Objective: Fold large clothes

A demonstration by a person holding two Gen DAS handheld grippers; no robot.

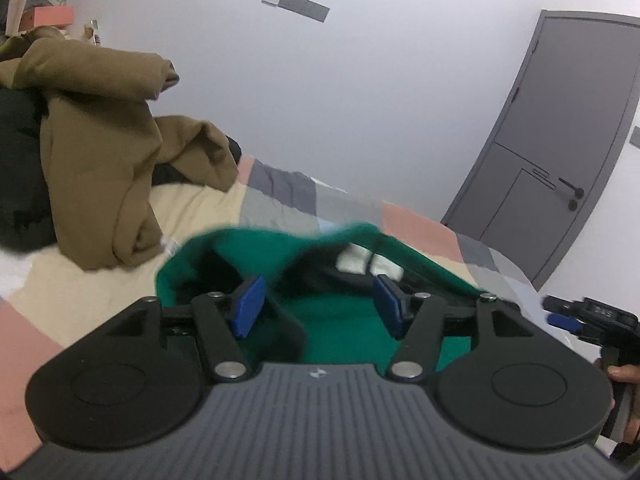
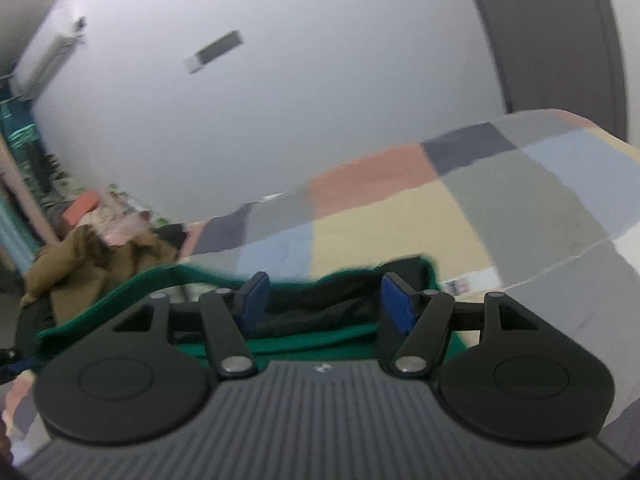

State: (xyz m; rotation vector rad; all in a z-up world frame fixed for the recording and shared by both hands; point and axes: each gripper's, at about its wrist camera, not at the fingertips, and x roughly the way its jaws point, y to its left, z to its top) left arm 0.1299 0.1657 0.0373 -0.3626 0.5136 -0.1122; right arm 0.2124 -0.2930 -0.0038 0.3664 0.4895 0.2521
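Patchwork cloth in pink, grey, cream and pale blue squares covers the bed (image 1: 280, 200), which fills the lower half of both views under a white wall (image 1: 360, 80). Only the left wrist view shows the grey door (image 1: 560, 140) whole, with its black handle; the right wrist view catches just its edge at the top right. The left view also shows the brown coat (image 1: 100, 152) clearly, heaped high at the far left of the bed, while in the right view it is a small blurred mound at the left edge.

Nearest the cameras lies the green garment (image 1: 340, 320), rumpled on the bed with a dark lining and a white label showing inside its raised fold. In the right view it stretches as a long green band with dark fabric along its middle.

The left gripper (image 1: 318, 306) stands wide open, its blue pads either side of the green cloth and gripping nothing. The right gripper (image 2: 326, 300) is likewise spread wide over the dark-lined edge, holding nothing; it also peeks into the left view at the right edge.
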